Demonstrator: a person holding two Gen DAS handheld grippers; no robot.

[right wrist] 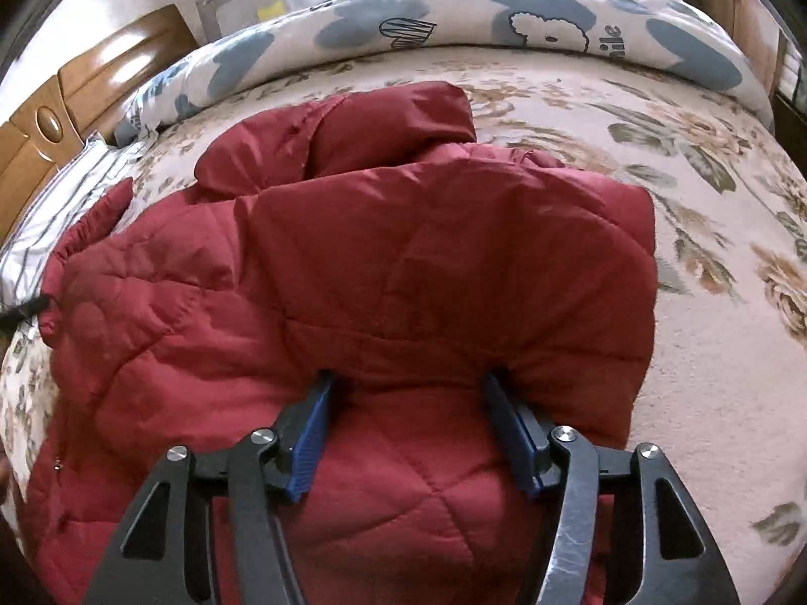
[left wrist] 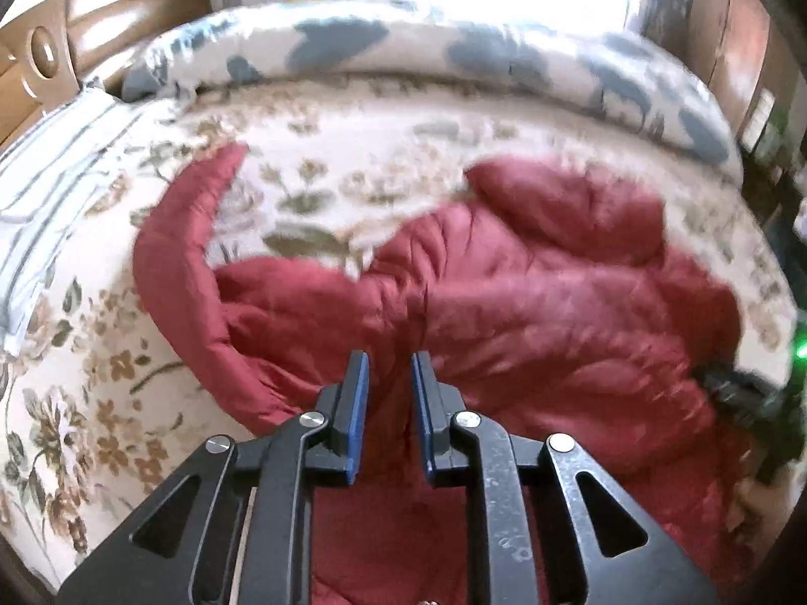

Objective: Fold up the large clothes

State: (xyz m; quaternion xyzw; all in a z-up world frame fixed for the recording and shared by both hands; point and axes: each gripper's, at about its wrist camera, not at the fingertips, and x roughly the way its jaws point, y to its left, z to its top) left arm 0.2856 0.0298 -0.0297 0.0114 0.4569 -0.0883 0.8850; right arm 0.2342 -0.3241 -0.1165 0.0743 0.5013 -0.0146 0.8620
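Observation:
A red quilted padded jacket lies on the flowered bed sheet. In the right wrist view its right side is folded over the body, and the hood lies at the far end. My right gripper is open, its blue pads wide apart, with the tips pressed against the folded padded edge. In the left wrist view the jacket is blurred, with one sleeve curving out to the left. My left gripper hovers over the jacket, its jaws a narrow gap apart with nothing visibly between them.
A rolled white-and-blue cartoon duvet lies along the far side of the bed. A striped pillow and a wooden headboard are at the left. A dark object sits at the right edge of the left wrist view.

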